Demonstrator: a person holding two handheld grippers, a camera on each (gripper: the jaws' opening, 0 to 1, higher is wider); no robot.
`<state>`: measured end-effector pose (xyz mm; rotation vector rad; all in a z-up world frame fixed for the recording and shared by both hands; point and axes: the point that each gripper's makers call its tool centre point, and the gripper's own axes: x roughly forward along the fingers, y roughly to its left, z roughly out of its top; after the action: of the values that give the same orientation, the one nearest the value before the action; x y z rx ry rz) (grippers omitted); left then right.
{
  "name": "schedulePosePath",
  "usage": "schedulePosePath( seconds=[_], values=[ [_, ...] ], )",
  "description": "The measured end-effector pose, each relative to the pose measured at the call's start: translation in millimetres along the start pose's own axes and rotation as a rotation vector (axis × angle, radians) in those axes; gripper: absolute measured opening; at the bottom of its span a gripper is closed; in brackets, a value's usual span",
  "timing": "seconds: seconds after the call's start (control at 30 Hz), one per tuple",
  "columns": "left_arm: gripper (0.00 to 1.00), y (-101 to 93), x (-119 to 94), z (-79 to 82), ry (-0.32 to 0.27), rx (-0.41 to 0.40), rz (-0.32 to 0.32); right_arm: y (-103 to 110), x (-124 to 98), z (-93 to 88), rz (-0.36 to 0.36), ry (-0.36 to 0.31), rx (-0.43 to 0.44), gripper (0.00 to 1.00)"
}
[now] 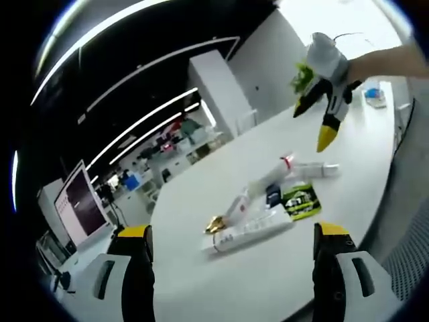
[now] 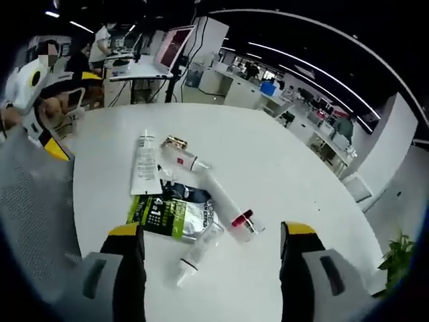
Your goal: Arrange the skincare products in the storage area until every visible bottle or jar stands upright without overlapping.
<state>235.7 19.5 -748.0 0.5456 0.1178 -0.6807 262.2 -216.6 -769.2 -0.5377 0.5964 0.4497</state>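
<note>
Several skincare products lie flat in a loose heap on the white table (image 1: 201, 282). Among them are a long white box (image 1: 251, 231), a gold-capped bottle (image 1: 228, 213), a red-capped tube (image 1: 278, 171) and a green-and-black sachet (image 1: 299, 200). My left gripper (image 1: 232, 231) is open, just short of the heap and holding nothing. The right gripper (image 1: 315, 121), held by a hand, hovers beyond the heap. In the right gripper view, my right gripper (image 2: 212, 231) is open above the sachet (image 2: 171, 215), the red-capped tube (image 2: 224, 198) and a small white tube (image 2: 198, 251). The white box (image 2: 145, 164) and the gold-capped bottle (image 2: 179, 153) lie farther off.
A grey mesh chair back (image 2: 33, 201) stands by the table's left edge. The left gripper (image 2: 40, 100) is at the far left. A monitor (image 1: 80, 201) and office desks stand beyond the table. A small blue-and-white item (image 1: 374, 97) sits on the table's far end.
</note>
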Motion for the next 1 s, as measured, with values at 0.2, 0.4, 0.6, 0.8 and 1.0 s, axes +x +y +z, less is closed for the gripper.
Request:
schedulePosePath(
  seconds=[0.2, 0.4, 0.6, 0.8, 1.0],
  values=[
    [0.97, 0.3, 0.0, -1.0, 0.006, 0.003, 0.001, -7.9, 16.4, -1.2, 0.042, 0.033, -0.052, 0.64],
    [0.97, 1.1, 0.2, -1.4, 0.009, 0.003, 0.005, -13.4, 30.6, -1.9, 0.095, 0.064, -0.072, 0.54],
    [0.97, 1.6, 0.7, -3.0, 0.016, 0.006, 0.006, -22.4, 43.6, -7.3, 0.117, 0.109, -0.097, 0.52],
    [0.97, 0.8, 1.3, -4.1, 0.020, 0.007, 0.002, -33.7, 57.4, -16.5, 0.131, 0.163, -0.137, 0.52],
    [0.97, 0.5, 1.8, -5.5, 0.027, 0.009, -0.001, -51.1, 66.2, -22.4, 0.135, 0.193, -0.138, 0.52]
  ],
)
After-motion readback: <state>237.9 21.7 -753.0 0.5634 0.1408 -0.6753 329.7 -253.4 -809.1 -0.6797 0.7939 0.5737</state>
